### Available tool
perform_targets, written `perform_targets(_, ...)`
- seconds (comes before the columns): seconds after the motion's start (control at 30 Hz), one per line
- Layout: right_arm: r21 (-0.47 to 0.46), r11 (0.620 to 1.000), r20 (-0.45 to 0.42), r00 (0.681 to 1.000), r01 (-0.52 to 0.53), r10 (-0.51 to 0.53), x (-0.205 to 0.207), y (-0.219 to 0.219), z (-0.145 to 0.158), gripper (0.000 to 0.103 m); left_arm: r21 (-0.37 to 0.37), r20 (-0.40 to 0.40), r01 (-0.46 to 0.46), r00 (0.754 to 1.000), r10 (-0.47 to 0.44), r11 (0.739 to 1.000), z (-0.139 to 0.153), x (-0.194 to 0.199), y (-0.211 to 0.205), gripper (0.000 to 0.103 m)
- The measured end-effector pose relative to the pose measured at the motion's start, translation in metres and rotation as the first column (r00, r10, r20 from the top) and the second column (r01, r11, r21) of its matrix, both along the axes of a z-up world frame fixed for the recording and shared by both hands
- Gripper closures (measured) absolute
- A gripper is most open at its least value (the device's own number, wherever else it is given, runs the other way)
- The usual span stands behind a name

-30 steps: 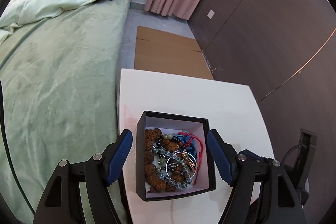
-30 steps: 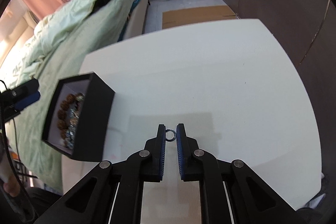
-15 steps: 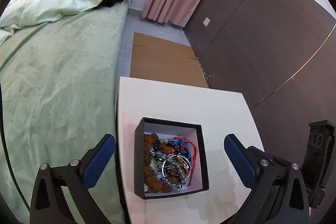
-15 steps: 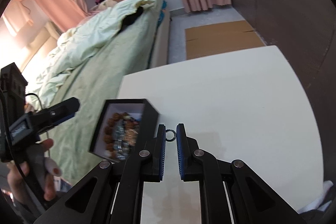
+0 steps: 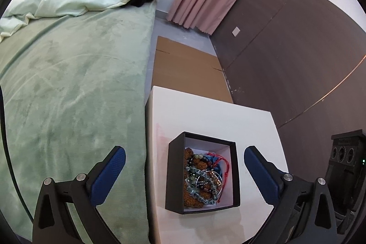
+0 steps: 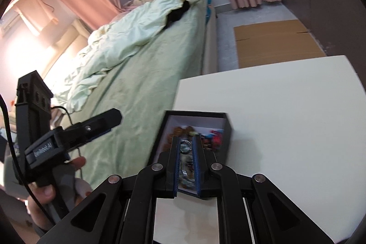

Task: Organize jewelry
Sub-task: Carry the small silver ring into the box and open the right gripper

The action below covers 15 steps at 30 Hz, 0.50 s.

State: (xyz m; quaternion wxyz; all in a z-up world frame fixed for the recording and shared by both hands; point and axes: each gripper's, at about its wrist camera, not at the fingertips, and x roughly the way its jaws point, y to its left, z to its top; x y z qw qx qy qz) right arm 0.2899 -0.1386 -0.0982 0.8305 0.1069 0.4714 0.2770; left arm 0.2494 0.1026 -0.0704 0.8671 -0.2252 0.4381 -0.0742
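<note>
The left gripper (image 5: 184, 172) now stands wide open, pulled back from the box (image 5: 202, 173), which a second ago sat close between its pads. The right gripper (image 6: 186, 148), which pinched the ring (image 6: 185, 146) over bare table well right of the box, now holds it over the box's open top.

Mirrored, mostly illegible white lettering on left hand-held gripper (image 6: 109, 120) body
</note>
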Motion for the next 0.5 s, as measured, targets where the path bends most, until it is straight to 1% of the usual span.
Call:
perform_targets(0.03,0.012,1.000,-0.008,1.000,-0.005,0.005,0.001,0.003,0.000,0.091,-0.002,0.003,-0.002,1.000,0.002,1.000,0.001,-0.001,0.001,0.000)
perform_targets(0.07,0.029,1.000,-0.023,1.000,-0.009,0.010,0.003,0.005,-0.001,0.089,-0.003,0.005,-0.004,1.000,0.004,1.000,0.002,-0.001,0.002,0.000)
perform_targets(0.1,0.043,0.999,-0.039,0.999,-0.014,0.016,0.004,0.006,-0.003,0.083,-0.006,0.008,-0.007,1.000,0.007,1.000,0.003,-0.002,0.004,0.000)
perform_targets(0.13,0.062,0.998,-0.063,0.998,-0.018,0.022,0.005,0.006,-0.006,0.064,-0.009,0.009,-0.009,1.000,0.009,1.000,0.003,-0.002,0.005,0.000)
perform_targets(0.17,0.070,0.997,-0.066,0.998,-0.013,0.018,0.004,0.005,-0.006,0.049,-0.010,0.010,-0.011,1.000,0.011,1.000,0.004,-0.003,0.005,0.000)
perform_targets(0.23,0.068,0.998,-0.041,0.999,0.004,-0.001,0.000,0.001,-0.003,0.047,-0.008,0.013,-0.011,1.000,0.011,1.000,0.005,-0.004,0.005,0.000)
perform_targets(0.37,0.067,0.997,-0.055,0.998,0.039,-0.036,-0.005,-0.013,-0.003,0.047,0.006,0.020,0.003,1.000,-0.003,1.000,0.010,-0.006,0.000,0.000)
perform_targets(0.5,0.046,0.996,-0.040,0.996,0.077,-0.075,-0.016,-0.030,0.002,0.047,0.019,0.045,0.026,0.999,-0.027,0.999,0.019,-0.012,-0.011,0.000)
